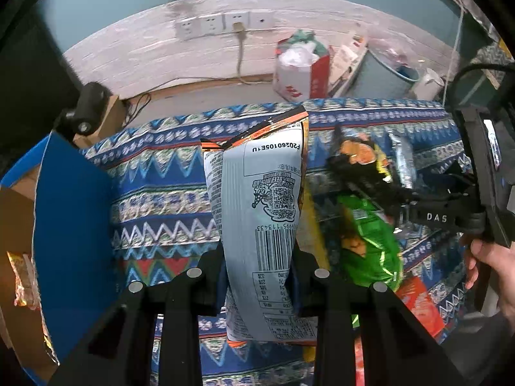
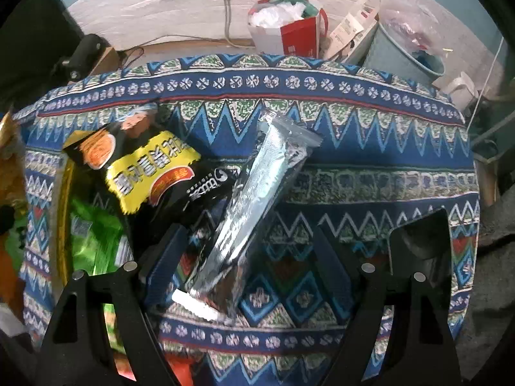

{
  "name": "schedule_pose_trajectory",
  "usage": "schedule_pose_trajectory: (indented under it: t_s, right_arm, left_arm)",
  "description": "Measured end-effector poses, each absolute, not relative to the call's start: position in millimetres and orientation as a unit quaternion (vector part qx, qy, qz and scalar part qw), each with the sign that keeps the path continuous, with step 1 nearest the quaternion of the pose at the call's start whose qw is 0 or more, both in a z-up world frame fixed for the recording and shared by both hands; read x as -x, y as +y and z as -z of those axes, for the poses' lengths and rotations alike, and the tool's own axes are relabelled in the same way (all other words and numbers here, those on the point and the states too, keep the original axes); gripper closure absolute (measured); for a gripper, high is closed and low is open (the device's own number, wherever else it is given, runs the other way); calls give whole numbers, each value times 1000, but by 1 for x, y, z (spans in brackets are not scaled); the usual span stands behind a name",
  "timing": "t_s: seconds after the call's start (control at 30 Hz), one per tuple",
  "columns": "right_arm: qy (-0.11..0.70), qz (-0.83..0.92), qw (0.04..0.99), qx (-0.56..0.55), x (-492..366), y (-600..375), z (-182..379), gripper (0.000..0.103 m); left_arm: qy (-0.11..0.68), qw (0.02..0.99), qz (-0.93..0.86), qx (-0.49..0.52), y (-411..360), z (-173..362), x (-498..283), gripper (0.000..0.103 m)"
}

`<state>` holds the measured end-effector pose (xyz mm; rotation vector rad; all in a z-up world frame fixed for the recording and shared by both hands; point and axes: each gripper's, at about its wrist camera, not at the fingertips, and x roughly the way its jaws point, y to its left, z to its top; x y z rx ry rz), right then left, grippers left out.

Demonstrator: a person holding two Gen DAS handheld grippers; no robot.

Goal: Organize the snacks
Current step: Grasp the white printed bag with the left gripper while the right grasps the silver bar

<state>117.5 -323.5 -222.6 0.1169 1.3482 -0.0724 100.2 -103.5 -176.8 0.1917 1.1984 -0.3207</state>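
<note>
At the far left stands a blue box (image 1: pixel 74 212), open toward the table, with one snack packet (image 1: pixel 22 280) already lying beside or inside it; I cannot tell which. I think this box is the place where the snacks are collected, and that is why it waits so near the pile.

The left gripper (image 1: pixel 259 276) pinches a grey chip bag (image 1: pixel 260 218) between its narrow jaws. The bag shows its printed back with barcode and it is lifted over the patterned cloth (image 1: pixel 161 193), probably so that it can travel to the box without dragging the others.

To the right of it the remaining snacks lie in a loose heap on the cloth: a green bag (image 1: pixel 370 247), a black and yellow bag (image 2: pixel 145 167), and a silver stick pack (image 2: pixel 251 199) leaning over the black one.

The right gripper (image 2: pixel 248 267) hangs over the lower end of the stick pack with its jaws wide apart, one finger on each side, not pressing it. In my judgement this pack is the next one to take, because it lies on top and is free.
</note>
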Motion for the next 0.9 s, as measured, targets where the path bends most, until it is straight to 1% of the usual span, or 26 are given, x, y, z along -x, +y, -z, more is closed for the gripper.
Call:
schedule_pose_trajectory:
  t_s: [0.13, 0.2, 0.3, 0.33, 0.4, 0.43, 0.67, 0.9]
  right_arm:
    - [626, 45, 777, -42, -123, -320, 232, 23]
    - [630, 47, 774, -37, -124, -319, 236, 31]
    - [626, 45, 778, -29, -120, -315, 236, 37]
    - [625, 42, 779, -26, -120, -313, 235, 43]
    - [621, 38, 782, -17, -116, -309, 230, 72]
    - [622, 41, 782, -8, -115, -307, 229, 75]
    - [617, 45, 786, -4, -103, -311, 218, 75]
    - [593, 43, 804, 12, -92, -306, 185, 76]
  left_arm:
    - [566, 808, 141, -85, -93, 184, -102, 72]
    - [566, 808, 139, -84, -89, 185, -101, 72]
    - [565, 809, 137, -86, -88, 184, -101, 72]
    - [564, 809, 138, -87, -88, 184, -101, 72]
    - [563, 810, 138, -88, -87, 183, -100, 72]
    - [562, 811, 138, -89, -87, 182, -99, 72]
    - [553, 818, 134, -91, -81, 172, -93, 72]
    - [538, 827, 132, -93, -77, 156, -85, 72]
